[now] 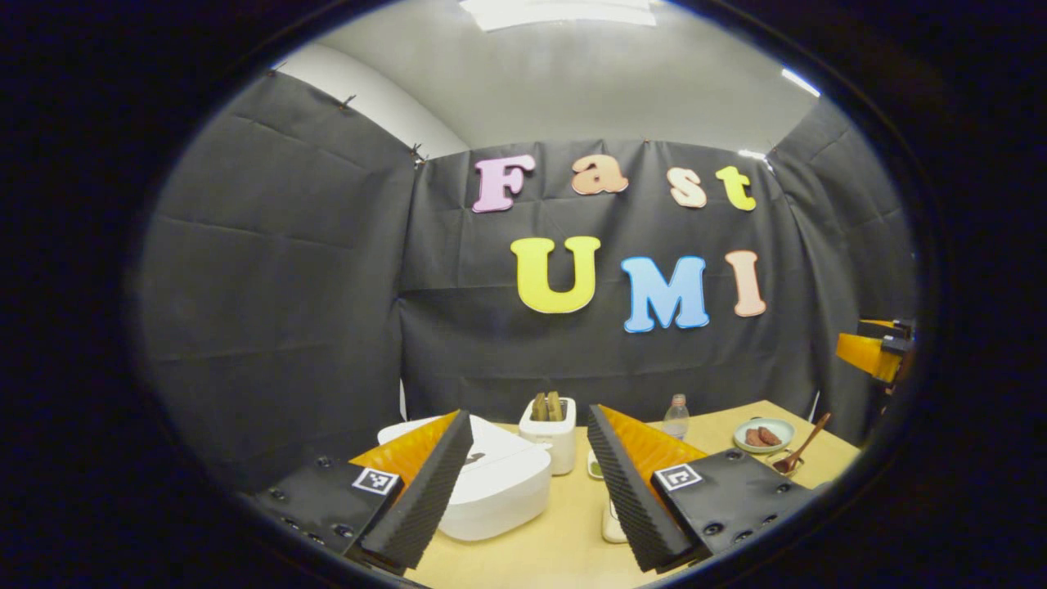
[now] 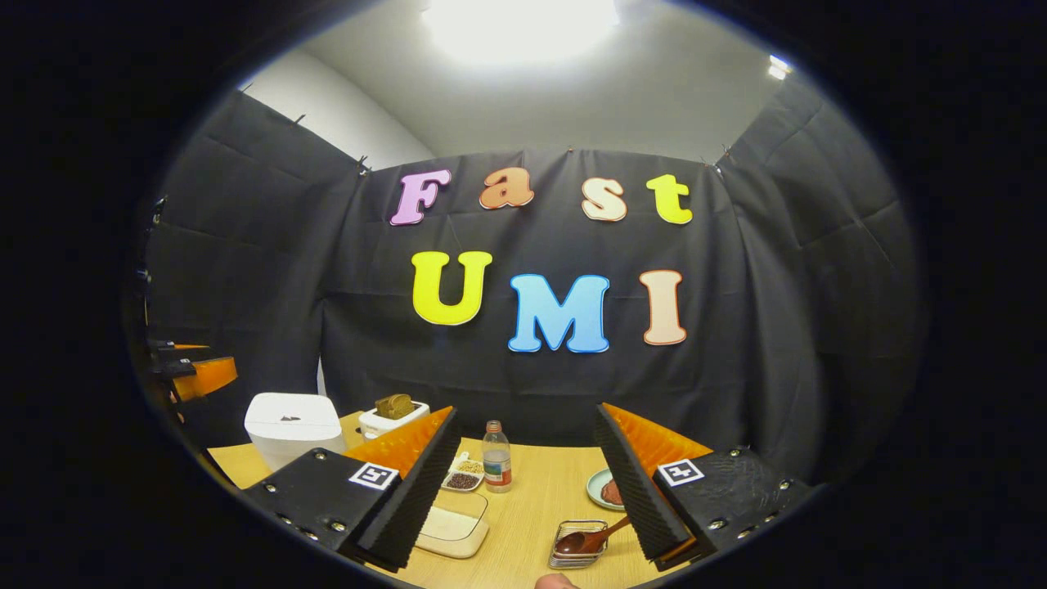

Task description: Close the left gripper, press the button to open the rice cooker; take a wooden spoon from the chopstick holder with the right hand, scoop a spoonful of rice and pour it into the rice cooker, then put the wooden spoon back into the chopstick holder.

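In the left gripper view, the left gripper (image 1: 530,458) hovered above the table (image 1: 564,548) with its jaws spread wide and nothing between them. The white rice cooker (image 1: 499,483) sat just behind the gripper's left finger, lid down, within easy reach for a press on its button; the button itself I could not make out. A toaster (image 1: 552,442) with bread slices stood behind it, a bottle (image 1: 676,415) and a plate (image 1: 763,434) farther right. The wooden spoon (image 1: 804,447) leaned in the chopstick holder (image 1: 787,465), handle up and so easy to grasp.

In the right gripper view, the right gripper (image 2: 527,470) also had its jaws released, empty. The spoon lay in the wire holder just beside the gripper's right finger, handle pointing toward it. A clear container of rice (image 2: 450,528) sat near the left finger, handy for scooping. The cooker stood closed at far left. With lid shut and spoon stowed, this fitted either end of the job. The bottle's label was too small to read.
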